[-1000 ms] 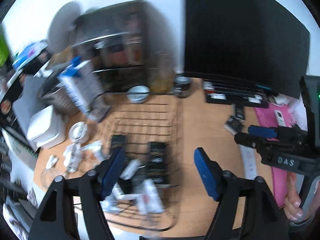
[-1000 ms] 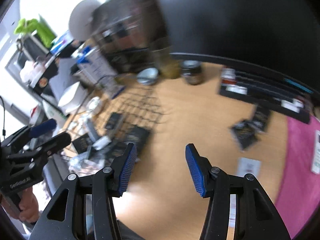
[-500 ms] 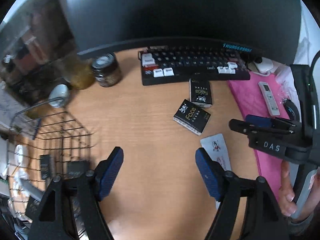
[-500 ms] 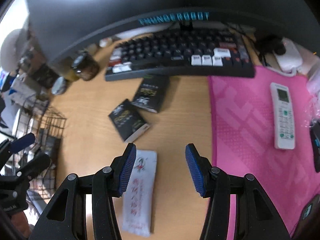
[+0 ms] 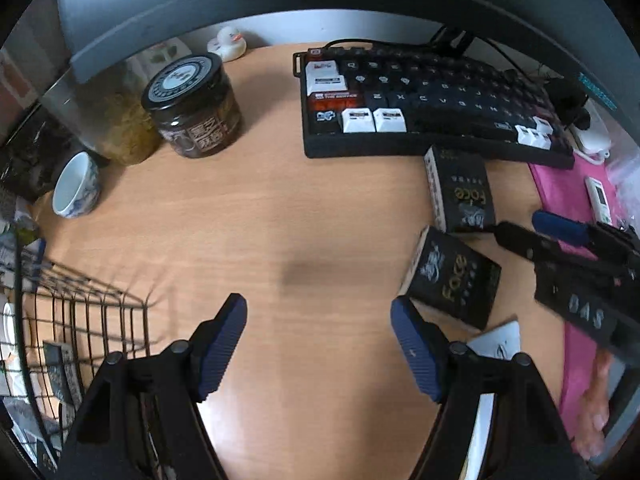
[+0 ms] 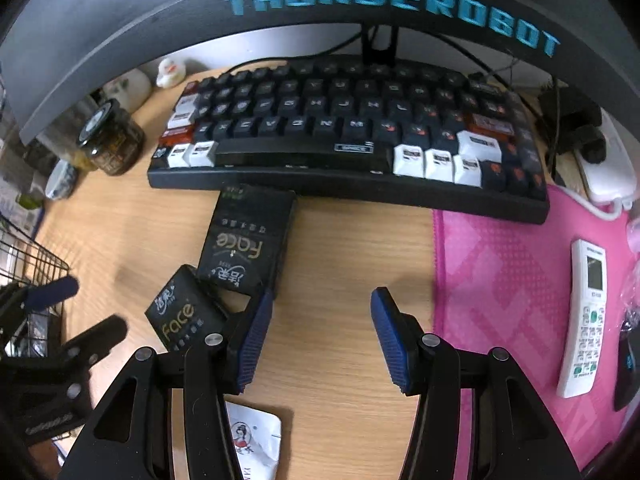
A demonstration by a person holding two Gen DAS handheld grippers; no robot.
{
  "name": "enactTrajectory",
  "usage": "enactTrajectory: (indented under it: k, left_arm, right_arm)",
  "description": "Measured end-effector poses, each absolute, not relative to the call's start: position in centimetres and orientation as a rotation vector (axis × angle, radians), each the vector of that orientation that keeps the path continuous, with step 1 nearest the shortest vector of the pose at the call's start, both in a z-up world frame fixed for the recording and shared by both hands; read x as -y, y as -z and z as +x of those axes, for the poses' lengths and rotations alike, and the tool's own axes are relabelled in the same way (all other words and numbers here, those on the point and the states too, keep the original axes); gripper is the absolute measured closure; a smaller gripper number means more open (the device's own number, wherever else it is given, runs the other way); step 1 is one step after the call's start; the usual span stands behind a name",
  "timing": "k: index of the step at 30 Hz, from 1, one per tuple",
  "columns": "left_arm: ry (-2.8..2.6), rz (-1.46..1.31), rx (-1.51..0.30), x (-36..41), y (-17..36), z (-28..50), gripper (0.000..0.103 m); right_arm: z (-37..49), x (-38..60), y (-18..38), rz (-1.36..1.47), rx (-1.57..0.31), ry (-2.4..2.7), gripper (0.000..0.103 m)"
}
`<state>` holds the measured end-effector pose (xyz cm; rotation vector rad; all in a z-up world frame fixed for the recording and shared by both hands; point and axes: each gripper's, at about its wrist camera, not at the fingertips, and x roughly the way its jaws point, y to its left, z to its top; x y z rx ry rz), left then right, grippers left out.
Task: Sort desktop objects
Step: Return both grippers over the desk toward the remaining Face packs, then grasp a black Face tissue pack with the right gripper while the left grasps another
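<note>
Two black "Face" packs lie on the wooden desk in front of the keyboard: the far pack (image 6: 248,246) (image 5: 464,192) touches the keyboard's front edge, the near pack (image 6: 180,312) (image 5: 452,280) lies just before it. A white sachet (image 6: 252,440) (image 5: 500,344) lies nearer still. My right gripper (image 6: 322,336) is open and empty, its left finger beside the packs. My left gripper (image 5: 320,340) is open and empty over bare desk, its right finger next to the near pack. The right gripper also shows in the left wrist view (image 5: 560,236).
A black keyboard (image 6: 352,136) sits under the monitor (image 6: 360,4). A pink mat (image 6: 500,280) holds a white remote (image 6: 584,320). A dark jar (image 5: 192,108), a small cup (image 5: 76,188) and a rubber duck (image 5: 228,42) stand at the left. A wire basket (image 5: 80,320) with items is at the near left.
Both grippers swung right from the wire basket toward the keyboard and moved closer to the two black packs. Both stayed open and empty.
</note>
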<state>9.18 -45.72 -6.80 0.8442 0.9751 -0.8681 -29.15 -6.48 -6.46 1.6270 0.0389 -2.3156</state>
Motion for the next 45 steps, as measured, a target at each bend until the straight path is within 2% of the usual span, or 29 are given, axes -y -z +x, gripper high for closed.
enactTrajectory:
  k: [11,17,25,37,41,43,45]
  left_arm:
    - [0.828,0.853,-0.946,44.8,6.6,9.6,0.025]
    - [0.828,0.767,-0.923,42.7,3.9,9.8,0.025]
    - [0.859,0.801,-0.926,42.2,4.2,8.7,0.025]
    - [0.875,0.815,-0.942,42.4,5.1,8.0,0.025]
    - [0.878,0.812,-0.939,41.7,5.2,7.9,0.025]
    - [0.875,0.806,-0.944,41.4,5.2,8.0,0.025]
    - [0.871,0.804,-0.948,41.1,5.1,7.8,0.025]
  right_arm:
    - [-24.5,9.8,6.4,1.605,-0.037,2.19,0.051]
    - [-25.3,7.5,4.2,1.576,0.083,2.279,0.051]
    - [-29.1,6.8,5.1,1.608,0.231,2.332,0.051]
    - [-31.7,12.5,7.1,1.61,0.144,2.261,0.048]
    - [-31.3,15.0,7.4,1.59,0.04,2.284,0.047]
    - [-31.2,15.0,7.3,1.594,0.054,2.274,0.054]
    - [-31.0,14.5,7.3,1.604,0.059,2.267,0.055]
